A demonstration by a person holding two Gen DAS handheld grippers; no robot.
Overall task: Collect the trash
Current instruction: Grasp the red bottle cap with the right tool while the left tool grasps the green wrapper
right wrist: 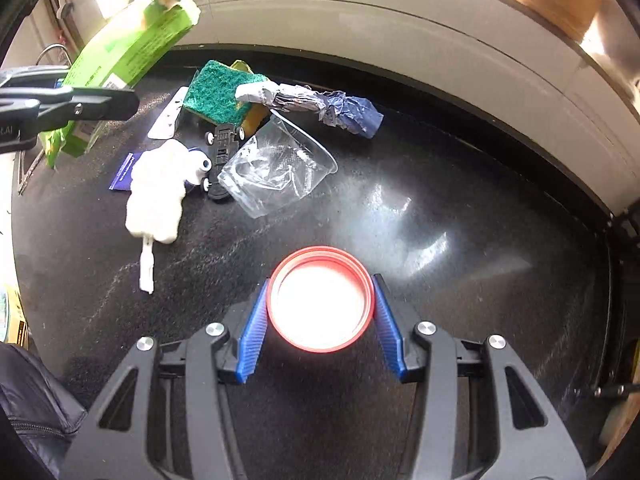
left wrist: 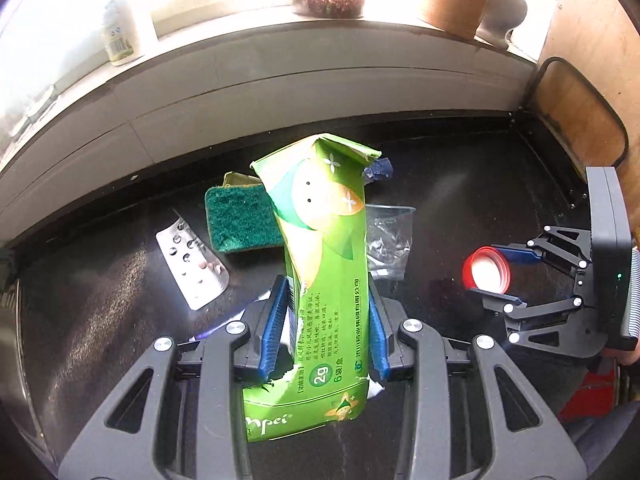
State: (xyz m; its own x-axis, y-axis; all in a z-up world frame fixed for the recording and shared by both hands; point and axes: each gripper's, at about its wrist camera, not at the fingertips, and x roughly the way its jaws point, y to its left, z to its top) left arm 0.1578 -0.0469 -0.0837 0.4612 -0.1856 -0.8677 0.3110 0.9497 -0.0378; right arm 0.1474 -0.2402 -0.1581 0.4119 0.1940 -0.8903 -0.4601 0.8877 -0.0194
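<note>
My left gripper [left wrist: 328,292] is shut on a crushed green medicine carton [left wrist: 320,248], held above the black table; the carton also shows at the upper left of the right wrist view [right wrist: 132,56]. My right gripper [right wrist: 320,288] is shut on a red bottle cap [right wrist: 320,300], held just above the table; it also shows in the left wrist view [left wrist: 486,270]. On the table lie a clear plastic cup [right wrist: 276,168], a crumpled blue-and-white wrapper [right wrist: 320,104], a white tissue wad [right wrist: 156,192] and a silver pill blister [left wrist: 192,260].
A green scouring sponge [right wrist: 216,96] and a small black toy car [right wrist: 222,156] lie among the trash. A blue card [right wrist: 122,174] lies under the tissue. A windowsill [left wrist: 280,28] with a bottle, bowl and jars runs behind the table. A chair back [left wrist: 580,112] stands at right.
</note>
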